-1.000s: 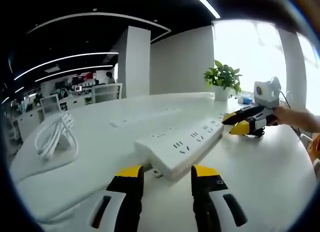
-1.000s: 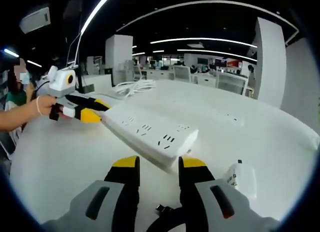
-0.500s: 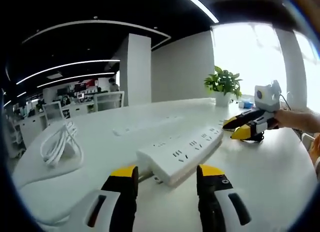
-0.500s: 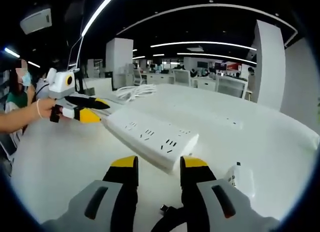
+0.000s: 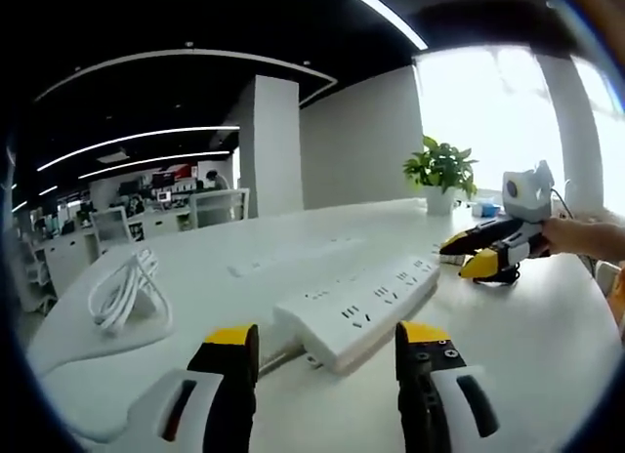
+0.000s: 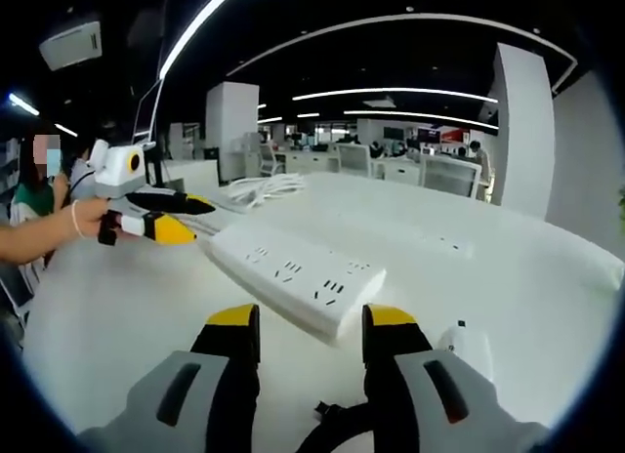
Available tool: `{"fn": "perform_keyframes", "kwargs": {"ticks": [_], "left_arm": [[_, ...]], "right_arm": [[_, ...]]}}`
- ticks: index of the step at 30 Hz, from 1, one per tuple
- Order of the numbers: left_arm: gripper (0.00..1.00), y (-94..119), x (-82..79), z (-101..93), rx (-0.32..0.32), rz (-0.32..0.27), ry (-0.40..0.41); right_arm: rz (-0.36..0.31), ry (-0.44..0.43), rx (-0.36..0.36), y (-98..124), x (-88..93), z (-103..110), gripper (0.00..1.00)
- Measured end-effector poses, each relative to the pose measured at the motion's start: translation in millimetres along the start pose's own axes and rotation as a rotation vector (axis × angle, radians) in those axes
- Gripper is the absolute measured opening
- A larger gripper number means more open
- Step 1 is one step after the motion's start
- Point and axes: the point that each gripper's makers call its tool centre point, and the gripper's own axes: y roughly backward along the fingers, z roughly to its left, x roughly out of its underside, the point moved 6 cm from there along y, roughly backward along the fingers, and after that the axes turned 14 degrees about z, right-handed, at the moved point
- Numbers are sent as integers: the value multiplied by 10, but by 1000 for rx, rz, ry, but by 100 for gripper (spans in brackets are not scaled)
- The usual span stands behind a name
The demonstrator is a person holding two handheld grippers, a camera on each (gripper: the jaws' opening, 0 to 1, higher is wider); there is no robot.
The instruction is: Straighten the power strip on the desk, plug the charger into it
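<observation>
I see the white power strip lying flat on the counter, between my two tools: the left hand-held gripper spread wide at one end, holding nothing, and the right hand-held gripper wide apart at the other, also empty. The charger lies just beside the right one's jaw, and a coiled white cable rests well apart from the strip.

No legible text anywhere. The charger, just right of the power strip end, carries faint dark print, too blurred to read. Red signage far behind the power strip is also unreadable.
</observation>
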Motion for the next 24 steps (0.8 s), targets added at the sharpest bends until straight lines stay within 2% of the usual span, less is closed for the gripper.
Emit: {"fn": "perform_keyframes", "kwargs": {"ticks": [8, 18, 22, 24], "left_arm": [[62, 0, -19, 17, -6, -35, 7], [71, 16, -46, -41, 8, -66, 5], [81, 8, -43, -68, 0, -73, -1], [82, 8, -42, -72, -2, -74, -1]], "right_arm": [[-30, -24, -3, 16, -6, -11, 46], [-66, -73, -14, 61, 33, -49, 53], [-82, -72, 3, 76, 37, -78, 53], [-88, -65, 6, 94, 38, -70, 55]]}}
